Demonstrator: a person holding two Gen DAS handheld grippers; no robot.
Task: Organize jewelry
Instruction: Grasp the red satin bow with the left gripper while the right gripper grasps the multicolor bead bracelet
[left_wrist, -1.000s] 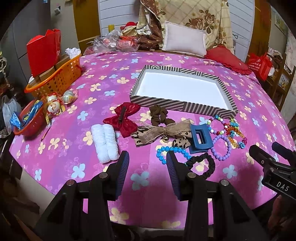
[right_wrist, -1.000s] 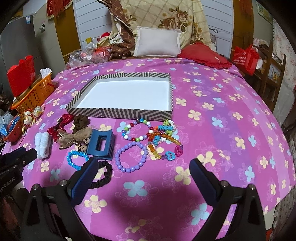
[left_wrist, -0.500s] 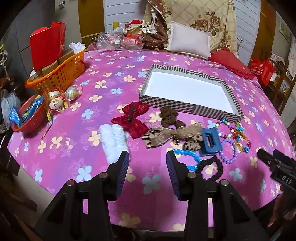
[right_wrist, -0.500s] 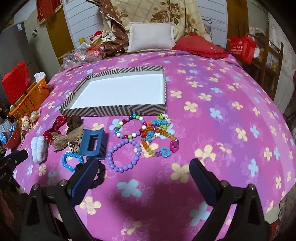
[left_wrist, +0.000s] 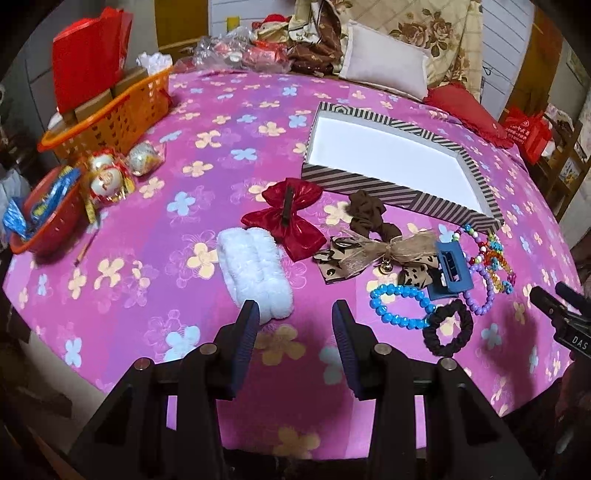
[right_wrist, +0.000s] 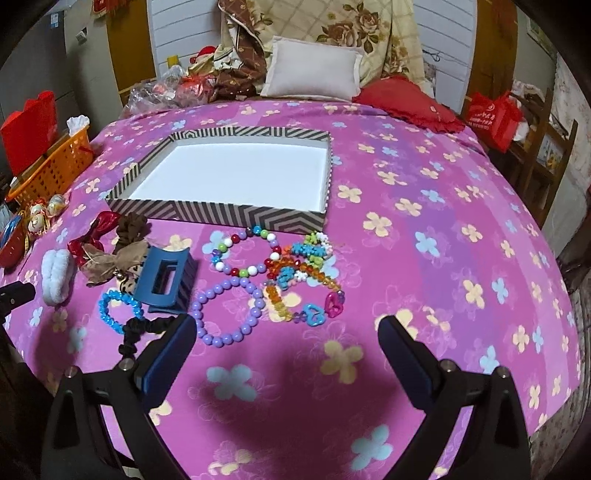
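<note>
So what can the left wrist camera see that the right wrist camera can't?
Only the left wrist view shows the whole black scrunchie and the red bow laid out flat; the right wrist view has the scrunchie half hidden by the right gripper, whose fingers are spread wide and hold nothing. Only the right wrist view shows the pink heart charm clearly. Both show the striped box with nothing in it, the blue claw clip and the white scrunchie.
</note>
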